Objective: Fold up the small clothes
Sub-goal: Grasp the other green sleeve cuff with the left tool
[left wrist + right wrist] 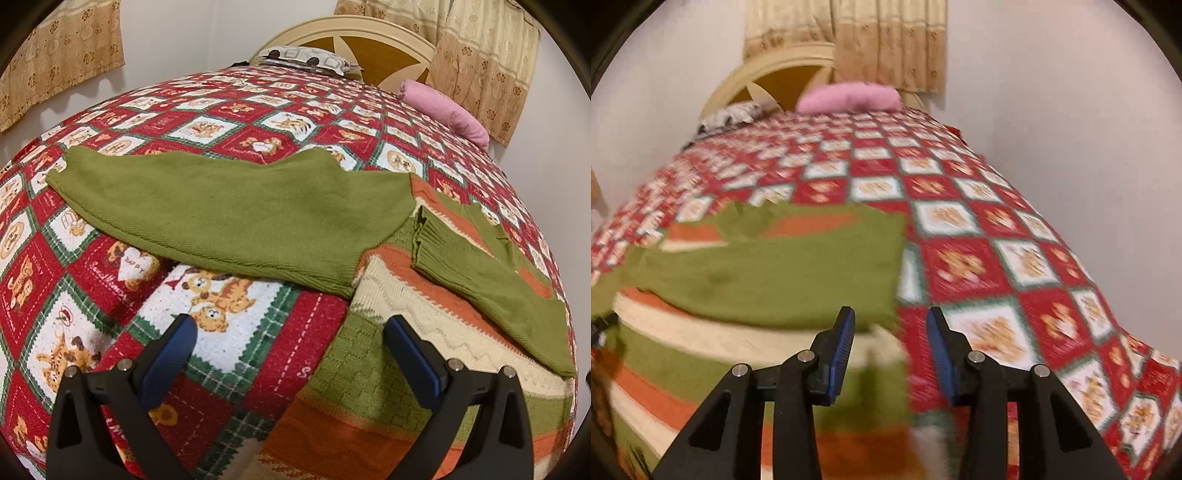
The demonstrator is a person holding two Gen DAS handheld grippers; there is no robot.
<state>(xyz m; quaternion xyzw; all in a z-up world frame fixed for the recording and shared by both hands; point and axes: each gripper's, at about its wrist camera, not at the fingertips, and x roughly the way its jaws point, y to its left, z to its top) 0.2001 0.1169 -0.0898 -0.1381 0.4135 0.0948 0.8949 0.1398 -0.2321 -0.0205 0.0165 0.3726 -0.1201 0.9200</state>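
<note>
Knitted wool, green with orange and cream stripes: the sweater [424,295] is lying spread on the bed [221,110], one sleeve [229,218] stretched out sideways and the other sleeve [491,284] folded over the body. It is judged soft, light and floppy; the ribbed cuff or hem is being suggested for gripping. The left tool [291,354] is being held wide apart, empty. The right tool [891,350] is being held partly apart over the sweater edge, nothing clamped.

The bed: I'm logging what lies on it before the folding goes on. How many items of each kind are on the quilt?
Striped knitted sweater with green sleeves: 1
Pink pillow: 1
Patterned grey and white pillow: 1
Total: 3, all lying on the red patchwork quilt.
</note>
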